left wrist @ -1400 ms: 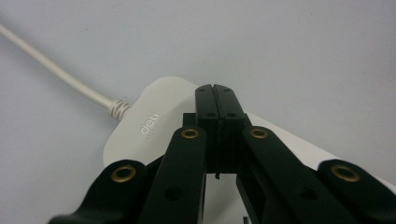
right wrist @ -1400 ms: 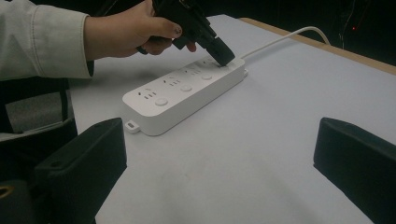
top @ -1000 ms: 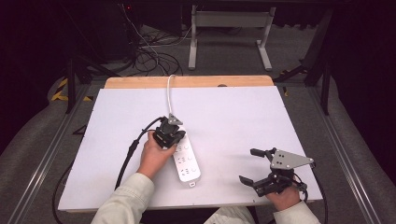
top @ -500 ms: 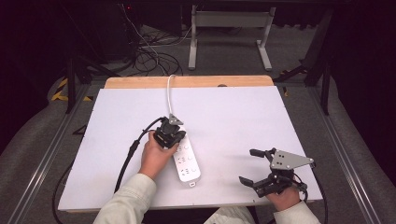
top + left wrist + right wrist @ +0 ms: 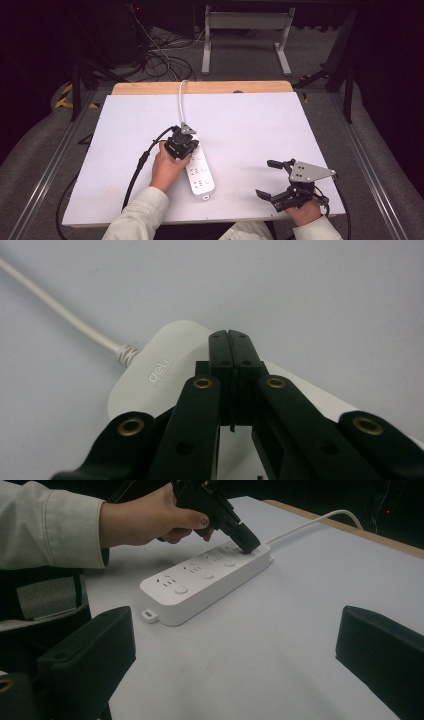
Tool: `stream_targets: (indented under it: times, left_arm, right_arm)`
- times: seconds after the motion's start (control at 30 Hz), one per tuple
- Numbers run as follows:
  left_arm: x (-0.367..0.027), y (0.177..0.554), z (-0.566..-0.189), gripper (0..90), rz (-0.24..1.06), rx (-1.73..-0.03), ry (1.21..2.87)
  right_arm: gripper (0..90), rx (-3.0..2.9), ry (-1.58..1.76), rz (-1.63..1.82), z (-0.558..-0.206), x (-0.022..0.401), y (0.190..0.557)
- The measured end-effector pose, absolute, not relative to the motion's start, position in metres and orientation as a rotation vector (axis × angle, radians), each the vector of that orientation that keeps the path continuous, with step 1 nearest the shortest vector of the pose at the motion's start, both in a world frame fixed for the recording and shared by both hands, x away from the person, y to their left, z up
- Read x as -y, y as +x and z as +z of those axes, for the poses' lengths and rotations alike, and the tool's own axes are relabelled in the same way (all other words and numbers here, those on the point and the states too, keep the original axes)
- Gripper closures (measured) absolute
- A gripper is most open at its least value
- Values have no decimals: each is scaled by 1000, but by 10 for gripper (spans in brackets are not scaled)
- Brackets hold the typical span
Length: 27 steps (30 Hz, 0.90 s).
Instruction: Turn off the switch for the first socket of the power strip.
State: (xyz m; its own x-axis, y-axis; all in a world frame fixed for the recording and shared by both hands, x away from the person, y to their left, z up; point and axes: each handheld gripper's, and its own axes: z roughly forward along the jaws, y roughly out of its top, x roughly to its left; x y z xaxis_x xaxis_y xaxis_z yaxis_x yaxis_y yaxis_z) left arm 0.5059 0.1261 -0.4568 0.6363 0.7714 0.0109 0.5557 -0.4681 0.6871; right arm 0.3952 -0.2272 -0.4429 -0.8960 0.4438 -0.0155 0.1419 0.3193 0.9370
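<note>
Two grippers: I have one at work on the strip and one idle at the near right edge of the table point(image 5: 125, 150).
Left gripper point(image 5: 184, 141): jaws pressed fully together with nothing between them, tips resting on the far end of the power strip point(image 5: 197, 167), beside the brand mark point(image 5: 159, 371).
Right gripper point(image 5: 276, 179): jaws spread wide and empty, hovering well apart from the strip.
Power strip: lies left of centre, long axis running near to far, its white cord point(image 5: 181, 102) leaving over the far edge.
Change over the last second: none I can make out; both hands and the strip sit where they were.
Meaning: I judge the left tips are holding a press on the far-end switch, so this reads as a dwell rather than a new move.
</note>
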Motion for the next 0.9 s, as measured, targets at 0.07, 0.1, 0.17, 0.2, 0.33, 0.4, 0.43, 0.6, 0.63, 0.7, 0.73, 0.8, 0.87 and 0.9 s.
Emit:
stream_targets:
  times: [0.07,0.1,0.17,0.2,0.33,0.4,0.43,0.6,0.63,0.7,0.73,0.8,0.87,0.9]
  left_arm:
    - [-126,506,-457,900,428,-1031,2199]
    - [-126,506,-457,900,427,-1030,2198]
    - [-125,505,-457,900,433,-1028,2199]
    - [-125,505,-457,900,444,-1026,2203]
    - [-123,504,-457,900,455,-1026,2207]
    - [-123,504,-457,900,455,-1026,2205]
    - [-124,504,-457,900,452,-1025,2206]
    - [-121,503,-457,900,473,-1028,2210]
    - [-121,503,-458,900,481,-1024,2212]
    - [-120,503,-458,900,489,-1022,2216]
    - [-120,503,-458,900,483,-1027,2213]
    - [-120,502,-459,900,486,-1029,2204]
    - [-121,503,-458,900,479,-1028,2205]
    - [-121,503,-458,900,479,-1030,2208]
  right_arm:
    - [28,-2319,529,1604,-443,227,395]
    - [28,-2319,529,1604,-443,227,395]
    - [28,-2319,528,1605,-443,227,395]
    - [29,-2319,528,1604,-443,227,395]
    - [28,-2320,527,1603,-443,227,395]
    - [29,-2320,527,1603,-443,227,395]
    - [29,-2321,526,1602,-443,227,395]
    - [28,-2323,524,1603,-443,227,395]
    - [28,-2323,524,1603,-443,227,395]
    - [29,-2323,522,1602,-443,227,395]
    - [29,-2323,522,1600,-443,227,395]
    - [29,-2323,520,1600,-443,227,395]
    - [28,-2322,519,1602,-443,227,395]
    - [29,-2322,524,1598,-443,228,395]
